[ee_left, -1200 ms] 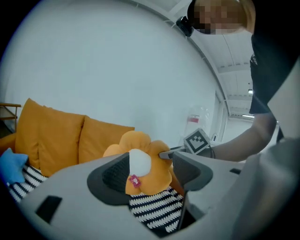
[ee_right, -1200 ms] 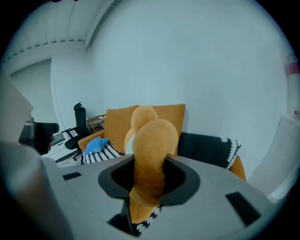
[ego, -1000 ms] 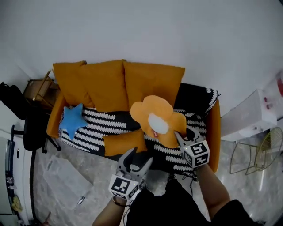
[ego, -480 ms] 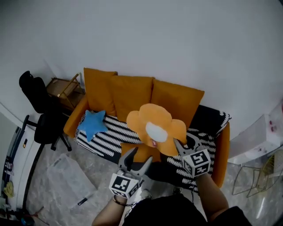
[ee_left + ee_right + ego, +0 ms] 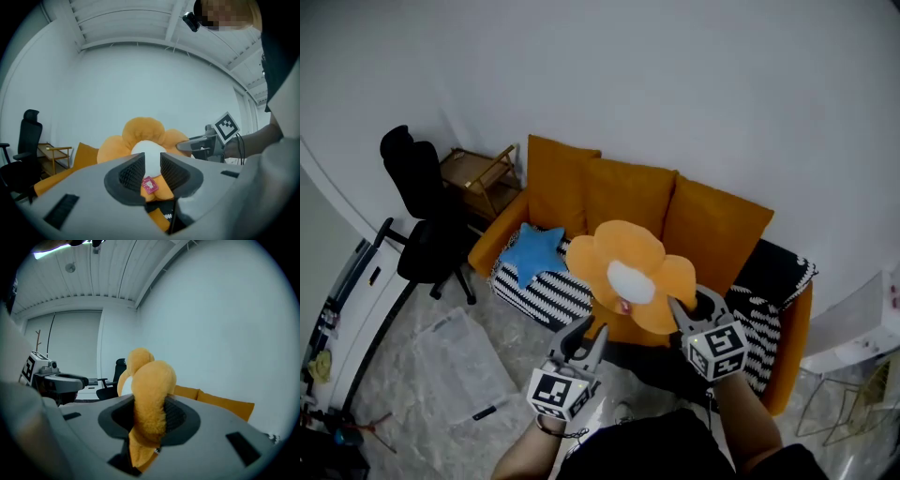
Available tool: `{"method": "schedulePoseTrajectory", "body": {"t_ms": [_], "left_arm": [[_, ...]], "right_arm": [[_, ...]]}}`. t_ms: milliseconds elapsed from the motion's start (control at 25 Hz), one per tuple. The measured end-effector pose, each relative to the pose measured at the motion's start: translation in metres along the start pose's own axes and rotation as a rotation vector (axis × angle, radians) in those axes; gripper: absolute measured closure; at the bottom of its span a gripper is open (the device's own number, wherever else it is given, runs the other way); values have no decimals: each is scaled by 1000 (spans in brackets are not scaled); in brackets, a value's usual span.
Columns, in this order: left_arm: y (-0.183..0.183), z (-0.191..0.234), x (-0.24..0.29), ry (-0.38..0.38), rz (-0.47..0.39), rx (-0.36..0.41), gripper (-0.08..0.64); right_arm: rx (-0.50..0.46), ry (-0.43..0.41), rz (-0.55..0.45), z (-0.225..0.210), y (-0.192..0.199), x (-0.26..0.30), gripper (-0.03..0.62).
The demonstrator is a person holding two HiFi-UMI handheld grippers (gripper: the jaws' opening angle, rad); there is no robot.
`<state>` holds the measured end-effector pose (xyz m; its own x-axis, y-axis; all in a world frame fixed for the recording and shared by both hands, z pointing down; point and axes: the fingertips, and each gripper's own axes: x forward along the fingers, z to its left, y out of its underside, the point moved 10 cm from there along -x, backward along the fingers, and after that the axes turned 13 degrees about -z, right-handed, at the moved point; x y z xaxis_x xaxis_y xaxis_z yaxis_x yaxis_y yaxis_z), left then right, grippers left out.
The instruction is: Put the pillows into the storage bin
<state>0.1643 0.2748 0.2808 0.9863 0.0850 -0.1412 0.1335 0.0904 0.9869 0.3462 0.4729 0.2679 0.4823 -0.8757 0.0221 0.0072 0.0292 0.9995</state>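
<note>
An orange flower pillow [image 5: 628, 272] with a white centre hangs in the air in front of the sofa. My right gripper [image 5: 689, 306] is shut on one of its petals [image 5: 150, 399]. My left gripper [image 5: 588, 331] is just below and left of the pillow. Its jaws are closing with a narrow gap, and nothing is between them [image 5: 152, 161]; the pillow [image 5: 145, 140] shows beyond the gap. A blue star pillow [image 5: 530, 251] lies at the sofa's left end. A clear plastic storage bin [image 5: 459, 361] sits on the floor to the left.
The orange sofa [image 5: 787, 347] has three orange back cushions [image 5: 628, 197] and a black-and-white striped cover [image 5: 544, 292]. A black office chair [image 5: 422, 206] and a wooden side table [image 5: 478, 173] stand left of it. A white cabinet [image 5: 347, 291] runs along the far left.
The head view has swung left, so the sofa now sits further right. The flower pillow stays in the right gripper. The left gripper's jaws have narrowed.
</note>
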Motion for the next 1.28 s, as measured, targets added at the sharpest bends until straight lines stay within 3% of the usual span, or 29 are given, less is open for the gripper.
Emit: {"method": "schedulePoseTrajectory", "body": {"t_ms": [80, 240, 720, 1040, 1280], "left_arm": [[-4, 8, -13, -62, 15, 6, 502], [0, 5, -34, -174, 3, 30, 545], [-4, -51, -110, -591, 61, 50, 554], [-13, -80, -179, -769, 32, 68, 554], [-17, -83, -237, -872, 12, 56, 554]], "right_arm": [[2, -48, 4, 11, 2, 12, 465], [15, -168, 14, 19, 10, 30, 465], [68, -570, 42, 68, 31, 70, 465], [64, -791, 51, 143, 34, 71, 464], [50, -887, 50, 208, 29, 67, 463]]}}
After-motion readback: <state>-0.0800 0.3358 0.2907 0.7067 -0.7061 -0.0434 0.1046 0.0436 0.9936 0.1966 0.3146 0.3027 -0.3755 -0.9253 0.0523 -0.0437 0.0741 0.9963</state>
